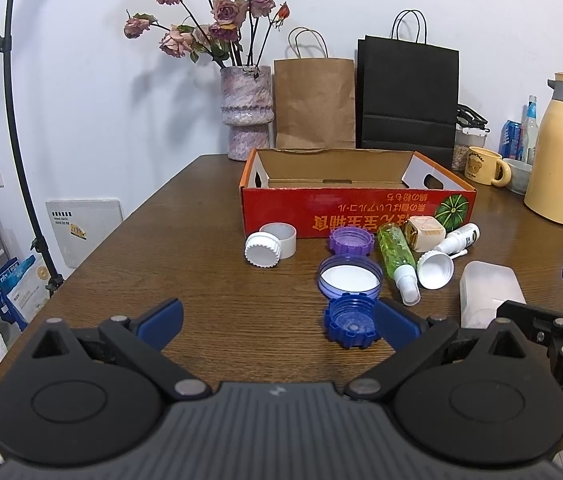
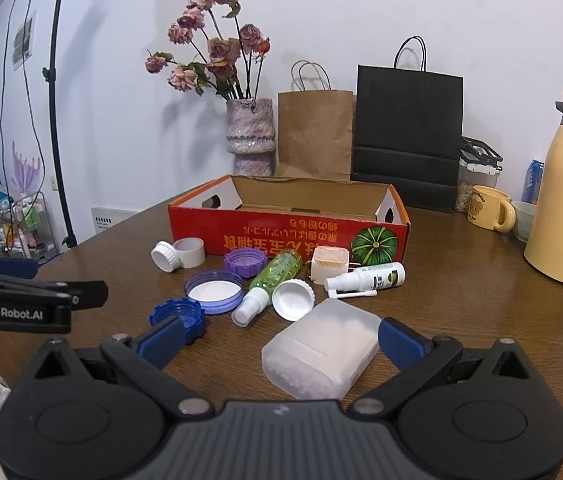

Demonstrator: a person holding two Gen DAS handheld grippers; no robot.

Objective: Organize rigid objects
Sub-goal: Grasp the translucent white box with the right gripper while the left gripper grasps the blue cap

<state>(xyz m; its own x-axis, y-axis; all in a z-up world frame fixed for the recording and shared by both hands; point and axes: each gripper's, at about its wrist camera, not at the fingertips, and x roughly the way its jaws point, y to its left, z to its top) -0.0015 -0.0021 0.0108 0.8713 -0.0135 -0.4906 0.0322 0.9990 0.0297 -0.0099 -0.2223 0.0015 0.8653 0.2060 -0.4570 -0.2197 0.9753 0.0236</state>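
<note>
Caps and bottles (image 2: 277, 276) lie ungripped (table-top) before both wide-open grippers, left (image 1: 277, 320) and right (image 2: 281, 340).

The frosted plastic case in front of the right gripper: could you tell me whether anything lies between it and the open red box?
Yes. Between the frosted case and the red box lie a white cap, a green spray bottle and a white spray bottle. Nothing stands between the open right gripper and the case.
</note>
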